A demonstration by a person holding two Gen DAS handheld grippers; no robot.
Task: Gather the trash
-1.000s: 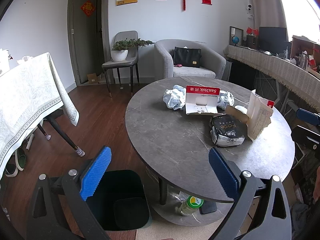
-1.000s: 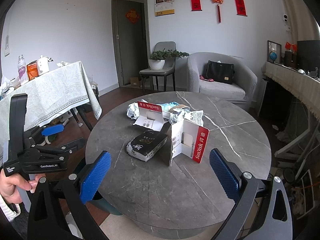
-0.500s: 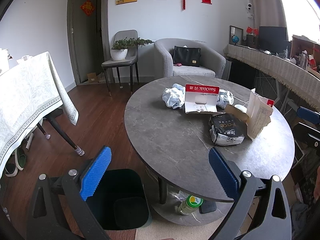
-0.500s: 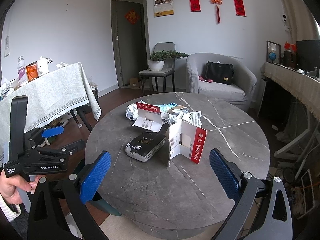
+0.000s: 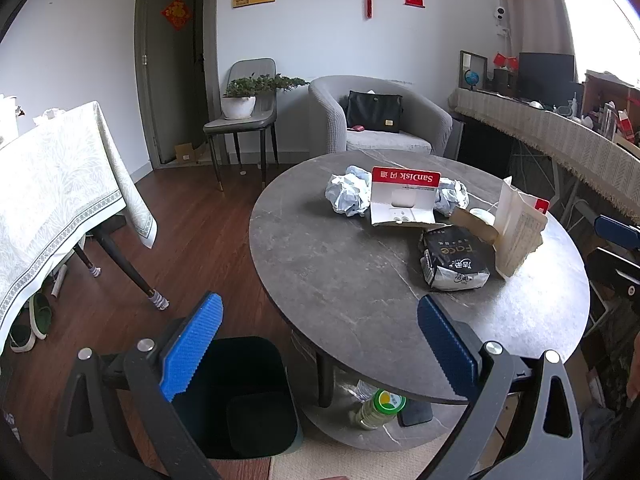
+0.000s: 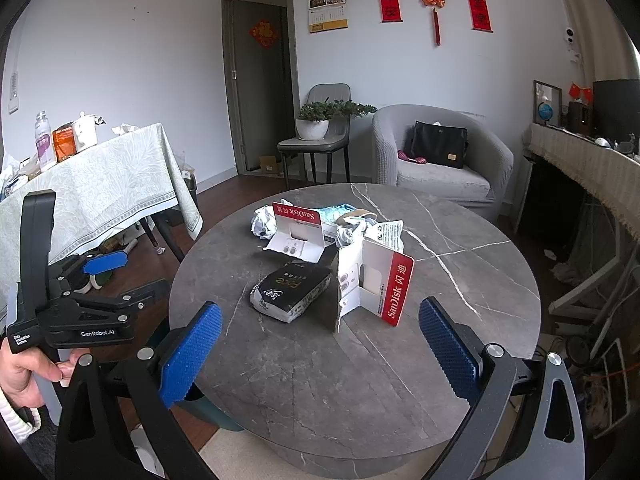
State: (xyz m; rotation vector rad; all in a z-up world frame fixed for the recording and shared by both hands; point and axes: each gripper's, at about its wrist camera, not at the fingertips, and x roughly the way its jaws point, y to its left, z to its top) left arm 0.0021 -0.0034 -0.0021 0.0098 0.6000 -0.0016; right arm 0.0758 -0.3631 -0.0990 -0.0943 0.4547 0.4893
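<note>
Your left gripper [image 5: 318, 354] and right gripper [image 6: 320, 354] both hang empty, jaws apart, short of the black tissue pack [image 6: 291, 290] on the counter [image 6: 460, 280]

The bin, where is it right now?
The dark bin stands on the wood floor at the bottom of the left wrist view, beside the round table and just behind the left gripper.
</note>
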